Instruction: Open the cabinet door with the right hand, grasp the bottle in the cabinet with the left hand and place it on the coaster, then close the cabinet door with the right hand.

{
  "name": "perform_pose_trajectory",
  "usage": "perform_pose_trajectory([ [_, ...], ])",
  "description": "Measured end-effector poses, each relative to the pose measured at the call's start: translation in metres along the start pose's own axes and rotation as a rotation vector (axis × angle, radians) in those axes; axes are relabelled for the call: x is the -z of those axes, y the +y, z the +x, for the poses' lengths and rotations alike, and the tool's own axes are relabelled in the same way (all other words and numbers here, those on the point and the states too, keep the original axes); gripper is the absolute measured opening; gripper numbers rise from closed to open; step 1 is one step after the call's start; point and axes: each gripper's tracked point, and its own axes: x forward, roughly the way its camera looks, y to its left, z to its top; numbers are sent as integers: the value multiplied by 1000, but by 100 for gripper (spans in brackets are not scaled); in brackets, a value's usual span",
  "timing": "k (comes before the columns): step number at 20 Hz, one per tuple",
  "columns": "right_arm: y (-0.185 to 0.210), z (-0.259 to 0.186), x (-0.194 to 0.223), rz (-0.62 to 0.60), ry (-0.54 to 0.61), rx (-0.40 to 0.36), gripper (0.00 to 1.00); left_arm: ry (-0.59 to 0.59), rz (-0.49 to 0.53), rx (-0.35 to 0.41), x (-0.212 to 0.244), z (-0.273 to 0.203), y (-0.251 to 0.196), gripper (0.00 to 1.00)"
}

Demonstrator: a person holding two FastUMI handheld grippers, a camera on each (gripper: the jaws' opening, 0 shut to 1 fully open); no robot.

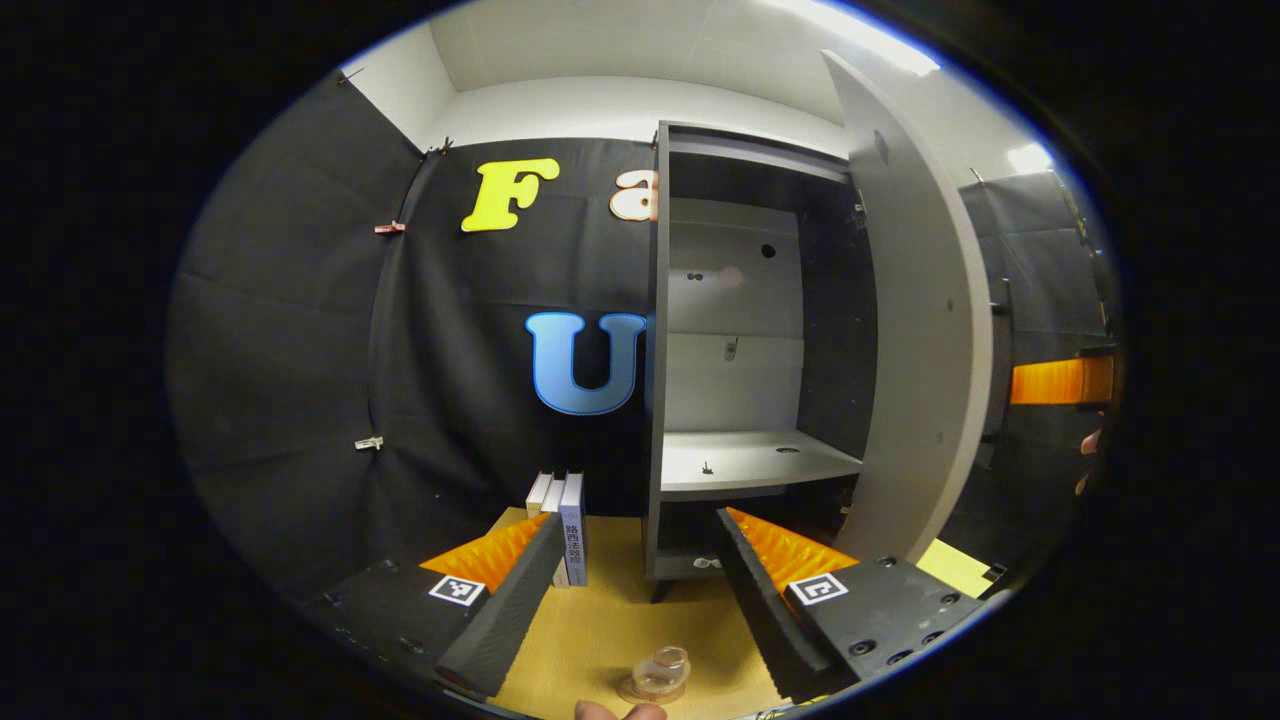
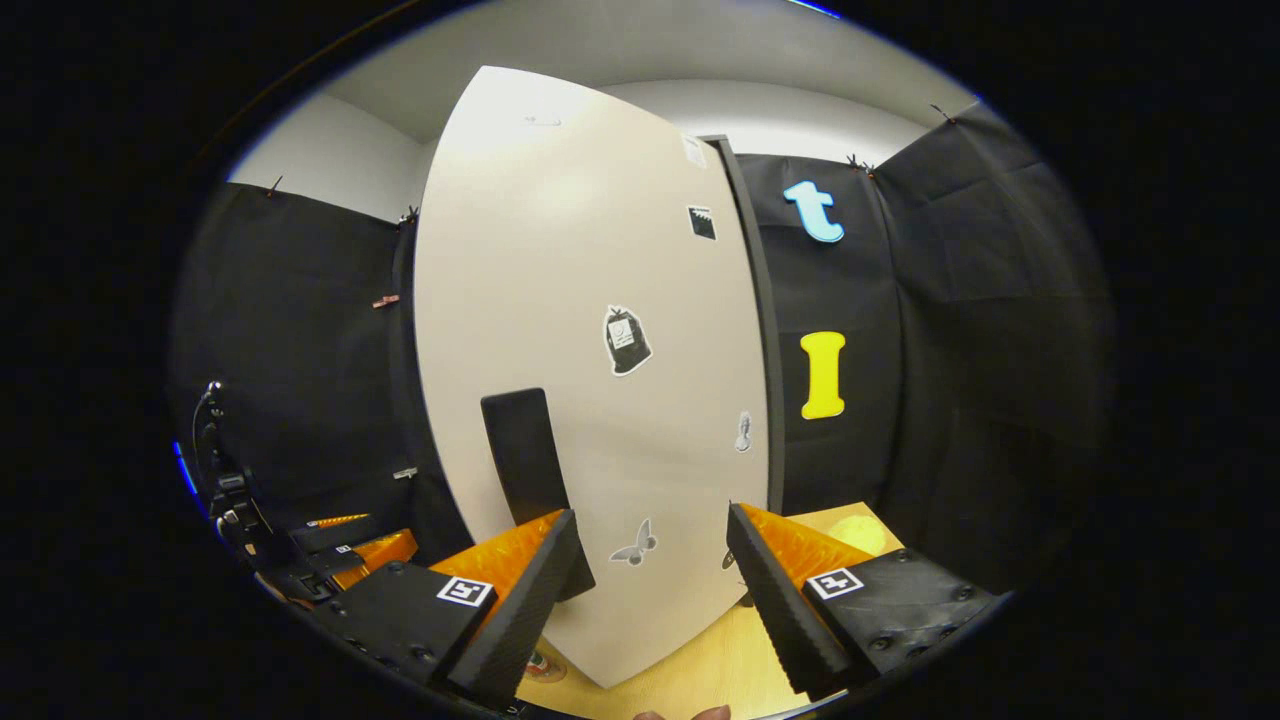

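Note:
The grey cabinet stands open, its shelf bare, with the door swung out to the right. A small clear bottle rests on a round coaster on the wooden table, low between my left gripper's fingers and apart from them. My left gripper is open and holds nothing. In the right gripper view the door's pale outer face is close ahead. Its black handle runs down behind the left finger of my open right gripper.
A few books stand upright left of the cabinet. The yellow table top runs under both grippers. The left gripper shows at the lower left of the right gripper view. The right gripper's orange part shows past the door edge.

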Motion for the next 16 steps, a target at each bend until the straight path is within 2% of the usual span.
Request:
perform_pose_trajectory([
  [6, 4, 1, 8, -20, -1, -4, 98, -17, 17, 9, -11, 2, -3, 95],
  [7, 0, 0, 7, -25, -6, 5, 98, -18, 22, 9, -11, 2, -3, 92],
  [8, -4, -3, 5, -31, -11, 21, 98, -15, 23, 10, -12, 3, -3, 94],
  [16, -43, -12, 0, -51, -36, 137, 98, -37, 17, 26, -33, 7, -18, 92],
])
